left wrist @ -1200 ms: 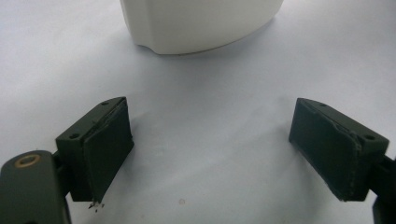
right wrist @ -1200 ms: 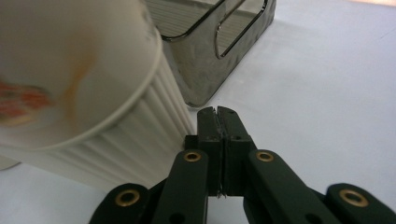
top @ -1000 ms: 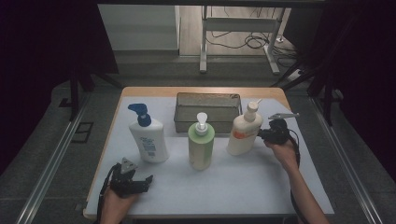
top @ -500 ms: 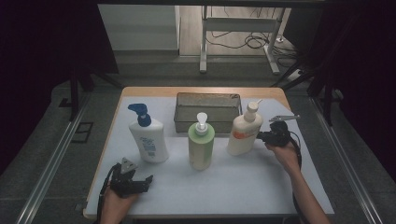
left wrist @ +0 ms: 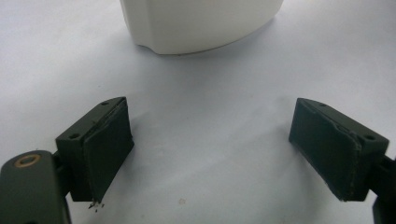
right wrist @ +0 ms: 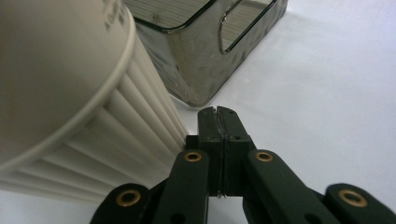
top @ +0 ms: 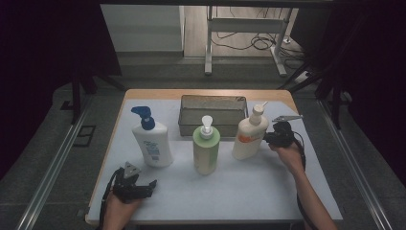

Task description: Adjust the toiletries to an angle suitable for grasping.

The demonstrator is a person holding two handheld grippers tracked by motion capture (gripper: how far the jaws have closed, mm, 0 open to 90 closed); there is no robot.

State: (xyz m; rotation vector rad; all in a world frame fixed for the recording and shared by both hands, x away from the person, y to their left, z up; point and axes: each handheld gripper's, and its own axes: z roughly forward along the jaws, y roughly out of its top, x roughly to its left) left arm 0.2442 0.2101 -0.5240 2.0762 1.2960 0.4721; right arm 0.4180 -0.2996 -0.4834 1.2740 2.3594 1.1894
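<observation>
overhead forward-down, two tool-mounted close-ups (tabletop shared)

Three bottles are lined across mid-table: blue-pump bottle, green bottle, cream bottle. Gaps are left between them, passable from the front. The metal basket is set behind, just back of the green and cream bottles, so the way rearward is blocked there. Open white mat is left in front. The right gripper, jaws pressed together, is seen right beside the cream bottle. The left gripper, jaws wide, is faced by the blue-pump bottle's base, bare mat between.
</observation>
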